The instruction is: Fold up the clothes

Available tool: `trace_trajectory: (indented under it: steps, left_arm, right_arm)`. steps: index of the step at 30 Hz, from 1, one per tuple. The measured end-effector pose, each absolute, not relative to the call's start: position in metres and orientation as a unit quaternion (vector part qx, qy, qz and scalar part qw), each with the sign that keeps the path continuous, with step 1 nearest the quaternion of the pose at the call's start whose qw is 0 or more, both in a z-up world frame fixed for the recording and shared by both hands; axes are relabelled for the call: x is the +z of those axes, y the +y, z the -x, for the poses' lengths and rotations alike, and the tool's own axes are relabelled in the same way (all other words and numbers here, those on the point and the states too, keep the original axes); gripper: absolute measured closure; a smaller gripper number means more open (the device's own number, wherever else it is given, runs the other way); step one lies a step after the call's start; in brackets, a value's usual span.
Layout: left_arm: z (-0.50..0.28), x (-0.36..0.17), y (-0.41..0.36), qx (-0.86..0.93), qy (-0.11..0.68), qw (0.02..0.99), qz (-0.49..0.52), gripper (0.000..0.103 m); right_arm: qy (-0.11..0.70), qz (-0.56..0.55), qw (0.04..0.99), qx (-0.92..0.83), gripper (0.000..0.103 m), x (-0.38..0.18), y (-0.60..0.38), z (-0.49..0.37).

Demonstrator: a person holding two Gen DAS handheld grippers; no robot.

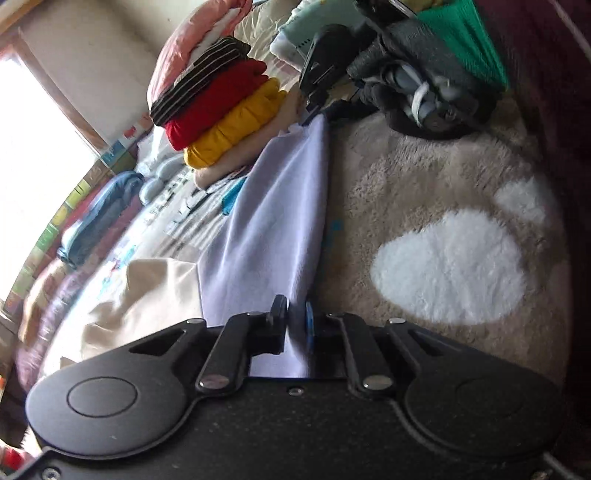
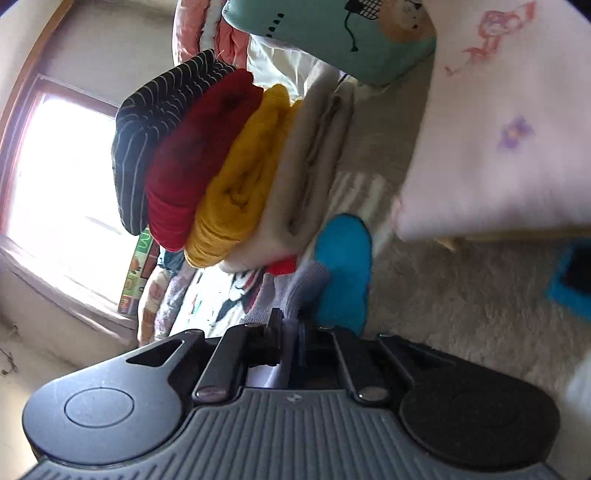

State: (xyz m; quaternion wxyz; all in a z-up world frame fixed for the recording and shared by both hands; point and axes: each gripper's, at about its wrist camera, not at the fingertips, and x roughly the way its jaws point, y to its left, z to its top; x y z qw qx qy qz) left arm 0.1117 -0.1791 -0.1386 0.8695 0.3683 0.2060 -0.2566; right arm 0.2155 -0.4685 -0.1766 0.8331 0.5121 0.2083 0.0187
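Observation:
A pale lavender garment (image 1: 273, 229) is stretched taut between my two grippers above a beige shaggy rug (image 1: 424, 177). In the left wrist view my left gripper (image 1: 295, 314) is shut on its near edge, with cloth pinched between the black and blue pads. The far corner sits in my right gripper (image 1: 314, 110), carried by a hand in a grey glove (image 1: 424, 85). The right wrist view shows my right gripper (image 2: 291, 325) shut on a bunched lavender fold (image 2: 303, 291). The scene looks rolled sideways in both views.
A stack of folded clothes (image 1: 221, 110), striped, red, yellow and beige, stands just beyond the garment (image 2: 221, 166). A cream cloth (image 1: 147, 295) and a blue garment (image 1: 99, 218) lie on a patterned mat. A mint pillow (image 2: 332, 33), a pink sheet (image 2: 498, 129) and a bright window (image 1: 33, 147) border the area.

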Motion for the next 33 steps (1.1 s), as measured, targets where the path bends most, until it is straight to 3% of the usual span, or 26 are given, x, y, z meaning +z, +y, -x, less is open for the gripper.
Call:
trace_trajectory:
  steps: [1,3,4,9,12,15,17,20,24,33]
  left_arm:
    - [-0.11,-0.132,-0.173,-0.264,0.209,0.874,-0.351,0.073]
    - [-0.102,-0.121,-0.162,-0.278,0.211,0.882,-0.318,0.057]
    - [-0.097,-0.116,-0.156,-0.283,0.211,0.885,-0.302,0.057]
    - [-0.082,-0.112,-0.128,-0.281,0.214,0.9,-0.255,0.057]
    - [-0.081,-0.125,-0.123,-0.279,0.24,0.897,-0.245,0.057]
    - [-0.08,-0.133,-0.125,-0.288,0.263,0.889,-0.241,0.057]
    - [-0.077,-0.13,-0.127,-0.288,0.257,0.892,-0.236,0.057]
    - [-0.07,-0.124,-0.127,-0.292,0.242,0.896,-0.23,0.055]
    - [-0.071,-0.133,-0.124,-0.299,0.269,0.89,-0.213,0.052]
    - [-0.087,-0.097,-0.054,-0.247,0.274,0.928,-0.059,0.052]
  right_arm:
    - [0.204,-0.504,0.839,0.013,0.082,-0.174,-0.468,-0.214]
    - [0.185,-0.487,0.853,-0.014,0.073,-0.167,-0.468,-0.206]
    - [0.176,-0.468,0.865,-0.025,0.067,-0.16,-0.465,-0.201]
    - [0.179,-0.362,0.914,0.047,0.067,-0.121,-0.436,-0.203]
    - [0.226,-0.314,0.913,0.126,0.065,-0.116,-0.402,-0.227]
    - [0.305,-0.236,0.916,0.109,0.056,-0.129,-0.381,-0.263]
    - [0.341,-0.191,0.916,0.09,0.063,-0.137,-0.373,-0.282]
    - [0.328,-0.172,0.927,0.066,0.065,-0.133,-0.382,-0.286]
    - [0.293,-0.156,0.943,0.036,0.055,-0.113,-0.378,-0.25]
    - [0.273,-0.187,0.928,0.174,0.05,-0.098,-0.304,-0.187]
